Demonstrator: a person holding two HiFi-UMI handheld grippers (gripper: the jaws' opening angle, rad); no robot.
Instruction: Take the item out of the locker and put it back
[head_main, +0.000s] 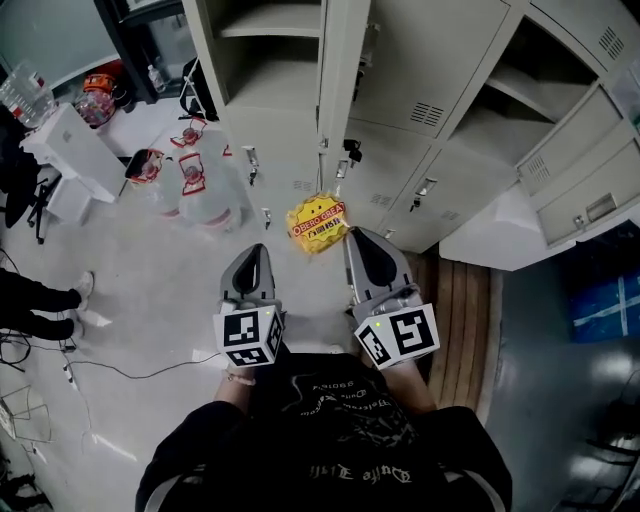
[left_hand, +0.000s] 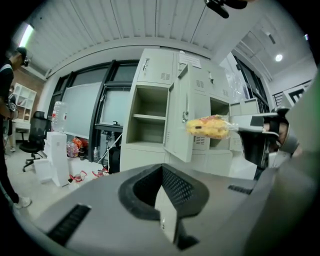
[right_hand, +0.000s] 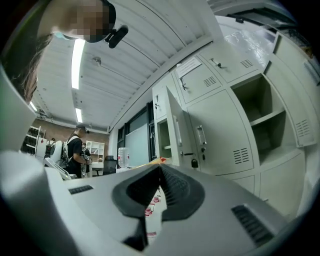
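Note:
A yellow snack bag (head_main: 316, 223) hangs in the air in front of the grey lockers (head_main: 420, 150), with my right gripper (head_main: 352, 232) shut on its right edge. In the left gripper view the bag (left_hand: 209, 127) shows beside the open locker door (left_hand: 178, 120), next to an empty open compartment (left_hand: 147, 117). In the right gripper view only a thin yellow and red edge of the bag (right_hand: 155, 161) shows at the tips of my right gripper (right_hand: 160, 166). My left gripper (head_main: 256, 248) is level beside the right one, left of the bag, its jaws together and empty (left_hand: 162, 169).
Large water jugs (head_main: 195, 185) and a white box (head_main: 75, 150) stand on the floor at the left. A person's feet (head_main: 45, 300) and cables lie further left. Wooden boards (head_main: 460, 300) lie at the right. Another person (right_hand: 77, 150) stands far off.

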